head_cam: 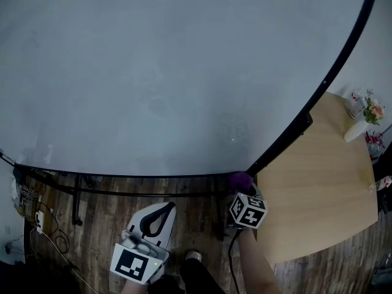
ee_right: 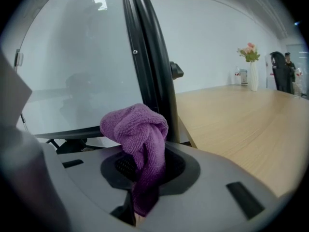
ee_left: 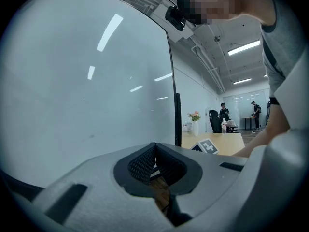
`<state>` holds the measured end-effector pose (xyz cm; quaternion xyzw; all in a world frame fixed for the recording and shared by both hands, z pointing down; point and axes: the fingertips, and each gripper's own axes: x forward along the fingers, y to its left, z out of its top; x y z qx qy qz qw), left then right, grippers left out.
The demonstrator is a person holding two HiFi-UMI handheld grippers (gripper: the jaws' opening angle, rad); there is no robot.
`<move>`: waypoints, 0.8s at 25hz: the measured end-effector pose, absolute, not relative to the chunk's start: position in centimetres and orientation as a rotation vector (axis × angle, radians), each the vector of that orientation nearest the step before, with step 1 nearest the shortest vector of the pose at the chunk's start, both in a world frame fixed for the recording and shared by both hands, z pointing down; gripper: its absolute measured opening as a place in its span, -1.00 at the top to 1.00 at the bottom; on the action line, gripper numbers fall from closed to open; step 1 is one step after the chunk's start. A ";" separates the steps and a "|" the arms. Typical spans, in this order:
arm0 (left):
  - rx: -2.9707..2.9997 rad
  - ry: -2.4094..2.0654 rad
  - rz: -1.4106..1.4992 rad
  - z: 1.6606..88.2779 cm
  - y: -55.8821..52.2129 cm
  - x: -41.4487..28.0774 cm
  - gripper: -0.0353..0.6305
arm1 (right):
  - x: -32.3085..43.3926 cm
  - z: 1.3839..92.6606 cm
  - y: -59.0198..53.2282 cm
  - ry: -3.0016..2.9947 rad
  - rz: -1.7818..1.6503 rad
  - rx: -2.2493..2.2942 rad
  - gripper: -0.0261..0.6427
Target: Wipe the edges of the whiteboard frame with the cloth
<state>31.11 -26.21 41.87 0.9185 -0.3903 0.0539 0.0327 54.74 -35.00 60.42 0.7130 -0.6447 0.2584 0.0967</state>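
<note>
The whiteboard (head_cam: 165, 72) fills most of the head view, and its black frame runs along the bottom edge (head_cam: 153, 176) and up the right edge (head_cam: 318, 94). My right gripper (head_cam: 243, 188) is shut on a bunched purple cloth (head_cam: 240, 180), which sits right at the frame's lower right corner. In the right gripper view the cloth (ee_right: 137, 129) bulges out of the jaws (ee_right: 145, 161), just in front of the black frame (ee_right: 149, 66). My left gripper (head_cam: 166, 207) hangs below the bottom edge, shut with nothing in it (ee_left: 155, 146), apart from the frame (ee_left: 173, 105).
A light wooden table (head_cam: 318, 182) stands just right of the board, with a white vase of flowers (head_cam: 361, 124) at its far end. The board's black stand (head_cam: 76, 198) and loose cables (head_cam: 37, 219) are on the wood floor at the left. Two people (ee_left: 224, 112) stand far off.
</note>
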 end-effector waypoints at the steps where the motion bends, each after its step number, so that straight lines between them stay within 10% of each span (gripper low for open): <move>1: 2.826 -1.201 0.168 41.9 -26.0 30.9 0.84 | 54.9 60.3 -34.8 -1.898 0.767 2.131 0.68; 20: 2.883 -1.147 0.122 39.5 -20.2 25.6 0.84 | 52.4 53.9 -27.4 -1.918 0.657 2.298 0.68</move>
